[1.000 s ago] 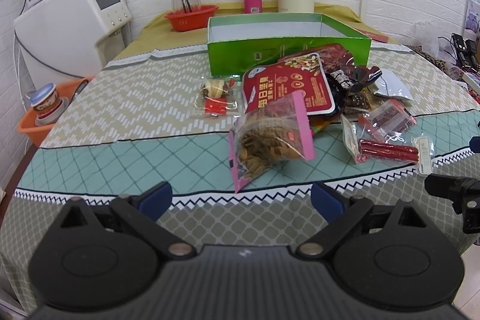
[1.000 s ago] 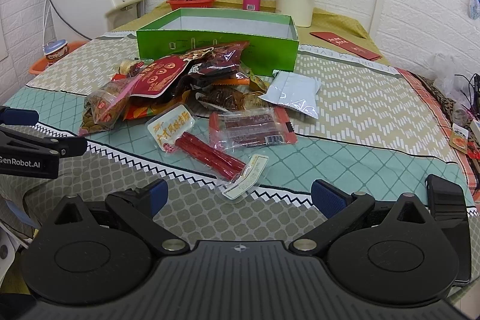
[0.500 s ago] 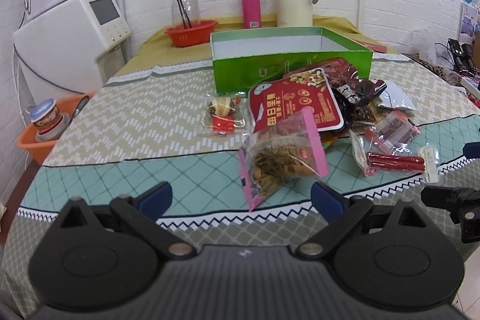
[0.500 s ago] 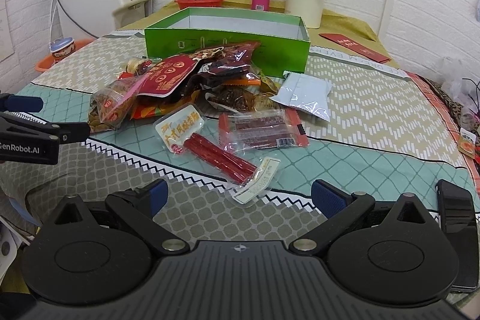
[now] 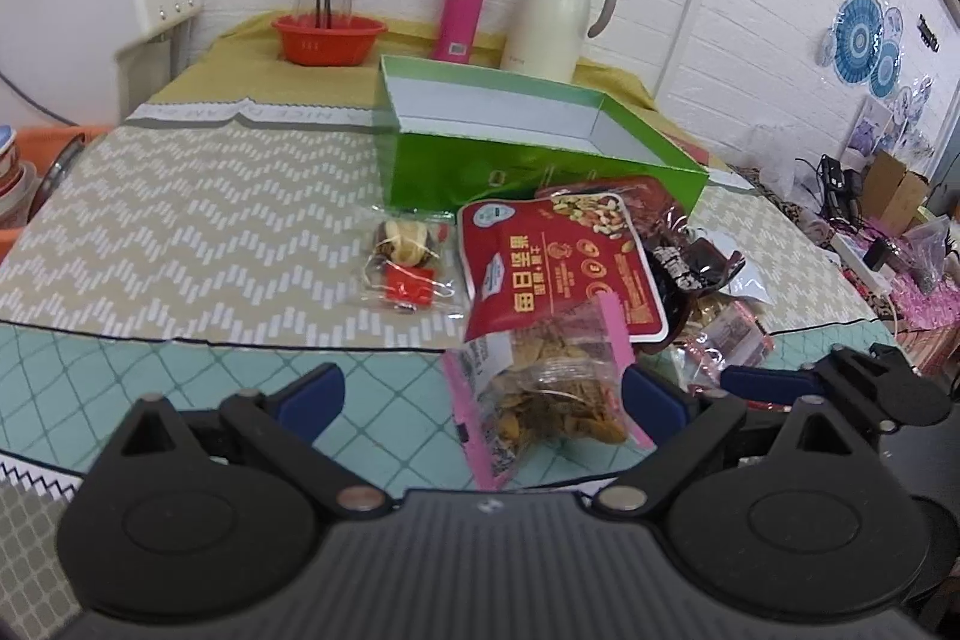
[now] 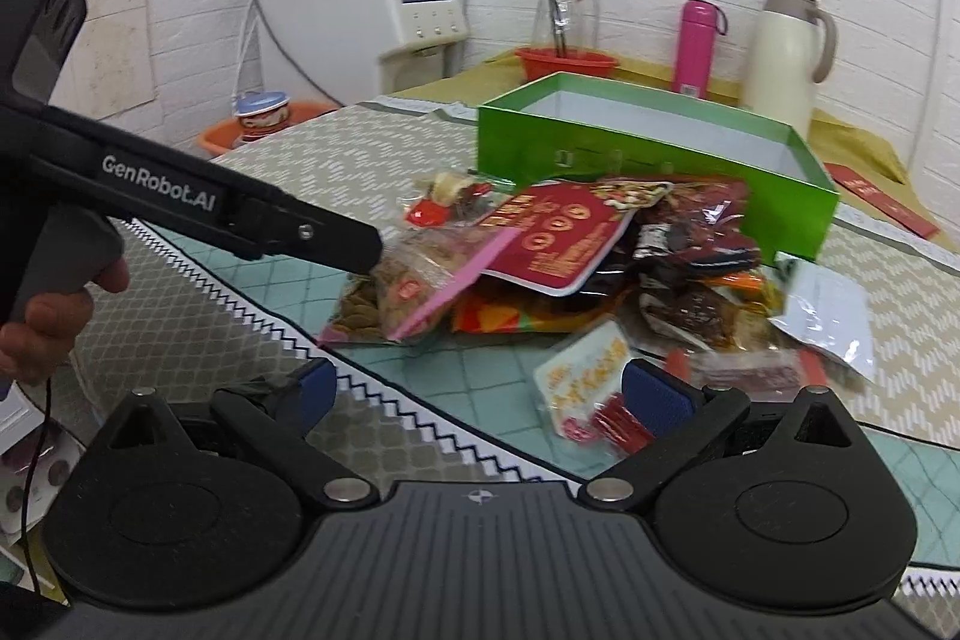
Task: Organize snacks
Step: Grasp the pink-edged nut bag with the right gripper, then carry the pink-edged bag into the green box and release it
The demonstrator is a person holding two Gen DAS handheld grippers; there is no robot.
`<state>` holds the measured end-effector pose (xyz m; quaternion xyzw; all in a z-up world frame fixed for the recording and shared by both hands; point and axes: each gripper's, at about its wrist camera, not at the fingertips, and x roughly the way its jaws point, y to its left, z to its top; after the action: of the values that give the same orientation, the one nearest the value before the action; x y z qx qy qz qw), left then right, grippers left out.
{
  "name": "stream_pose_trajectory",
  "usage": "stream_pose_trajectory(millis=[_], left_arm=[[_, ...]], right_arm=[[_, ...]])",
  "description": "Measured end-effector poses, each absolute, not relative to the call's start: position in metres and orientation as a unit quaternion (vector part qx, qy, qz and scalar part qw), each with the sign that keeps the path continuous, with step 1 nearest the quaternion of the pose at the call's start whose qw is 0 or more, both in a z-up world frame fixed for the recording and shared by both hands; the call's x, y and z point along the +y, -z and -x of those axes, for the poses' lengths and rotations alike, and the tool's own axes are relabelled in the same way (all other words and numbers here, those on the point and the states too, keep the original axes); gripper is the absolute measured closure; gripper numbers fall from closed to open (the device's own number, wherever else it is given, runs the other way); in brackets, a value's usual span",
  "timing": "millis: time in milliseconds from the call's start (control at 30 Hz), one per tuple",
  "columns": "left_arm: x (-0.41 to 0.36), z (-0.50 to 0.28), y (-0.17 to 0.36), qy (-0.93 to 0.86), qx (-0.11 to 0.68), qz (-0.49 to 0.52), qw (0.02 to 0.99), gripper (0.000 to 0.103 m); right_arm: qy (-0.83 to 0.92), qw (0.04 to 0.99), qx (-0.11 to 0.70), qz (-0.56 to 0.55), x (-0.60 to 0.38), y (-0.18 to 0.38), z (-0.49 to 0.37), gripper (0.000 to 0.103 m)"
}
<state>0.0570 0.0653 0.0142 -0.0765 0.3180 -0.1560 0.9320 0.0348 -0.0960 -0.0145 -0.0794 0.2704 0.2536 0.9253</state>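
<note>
Pink-edged clear bag of brown snacks (image 5: pixel 555 388), front item of the snack pile on the counter (image 5: pixel 180 244); it now sits between the spread fingers of the left gripper (image 5: pixel 480 397), whereas half a second ago it lay well ahead of them. Whether either blue pad (image 5: pixel 312 395) touches the bag cannot be told. Behind the bag, overlapping its top edge: red nut pouch (image 5: pixel 558 262), leaning on dark wrapped snacks. Left of the pouch, apart from the pile: small clear packet with a red label (image 5: pixel 405 265). Behind these: green box (image 5: pixel 528 142), open-topped, white inside, nothing visible in it; it looms larger in both views than before, both grippers having moved in toward the pile. Right gripper (image 6: pixel 474 394), fingers likewise spread and holding nothing, has come down close to the red sausage-stick packet (image 6: pixel 591 388), which now lies just by its right finger (image 6: pixel 657 397); earlier that packet lay well ahead in the open. In the right wrist view the left gripper's black finger reaches across from the left, its tip at the bag of brown snacks. Silver-white pouch (image 6: pixel 825 313) at the right edge of the pile. Far end of the counter: red bowl (image 5: pixel 327 39), pink flask (image 5: pixel 462 10), cream thermos jug (image 5: pixel 555 16).
</note>
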Motion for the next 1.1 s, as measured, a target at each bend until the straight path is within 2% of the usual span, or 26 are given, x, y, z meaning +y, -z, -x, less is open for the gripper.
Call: stream_pose_trajectory(millis=[233, 267, 300, 333, 367, 433, 467, 500, 533, 600, 900, 1100], left_arm=[[0.055, -0.066, -0.004, 0.225, 0.332, 0.056, 0.914, 0.009], [0.055, -0.068, -0.003, 0.232, 0.336, 0.062, 0.911, 0.018], [0.056, -0.071, -0.002, 0.242, 0.342, 0.072, 0.905, 0.049], [0.057, -0.075, -0.001, 0.253, 0.351, 0.080, 0.898, 0.058], [0.058, -0.079, 0.000, 0.255, 0.355, 0.092, 0.895, 0.054], [0.059, -0.087, 0.003, 0.257, 0.360, 0.107, 0.891, 0.052], [0.059, -0.090, 0.005, 0.254, 0.359, 0.109, 0.891, 0.049], [0.058, -0.092, 0.006, 0.253, 0.357, 0.112, 0.892, 0.049], [0.057, -0.093, 0.006, 0.252, 0.356, 0.113, 0.893, 0.050], [0.054, -0.089, 0.005, 0.250, 0.355, 0.110, 0.894, 0.053], [0.050, -0.061, -0.035, 0.248, 0.305, 0.096, 0.915, 0.055], [0.045, -0.087, -0.076, 0.250, 0.252, 0.095, 0.930, 0.056]], right_arm=[[-0.273, 0.920, 0.269, 0.075, -0.080, 0.014, -0.050, 0.000], [-0.276, 0.920, 0.267, 0.079, -0.079, 0.015, -0.051, 0.000], [-0.277, 0.920, 0.265, 0.083, -0.078, 0.015, -0.051, 0.000], [-0.277, 0.921, 0.261, 0.086, -0.078, 0.015, -0.050, 0.003], [-0.278, 0.922, 0.256, 0.090, -0.077, 0.015, -0.048, 0.008], [-0.278, 0.922, 0.251, 0.096, -0.075, 0.015, -0.048, 0.009], [-0.272, 0.923, 0.252, 0.099, -0.074, 0.017, -0.051, 0.017], [-0.266, 0.924, 0.253, 0.104, -0.072, 0.020, -0.054, 0.041], [-0.261, 0.925, 0.254, 0.105, -0.070, 0.022, -0.056, 0.050], [-0.256, 0.928, 0.256, 0.091, -0.073, 0.023, -0.057, 0.058], [-0.263, 0.938, 0.203, 0.100, -0.081, -0.010, -0.033, 0.062], [-0.254, 0.947, 0.152, 0.120, -0.086, -0.045, -0.060, 0.062]])
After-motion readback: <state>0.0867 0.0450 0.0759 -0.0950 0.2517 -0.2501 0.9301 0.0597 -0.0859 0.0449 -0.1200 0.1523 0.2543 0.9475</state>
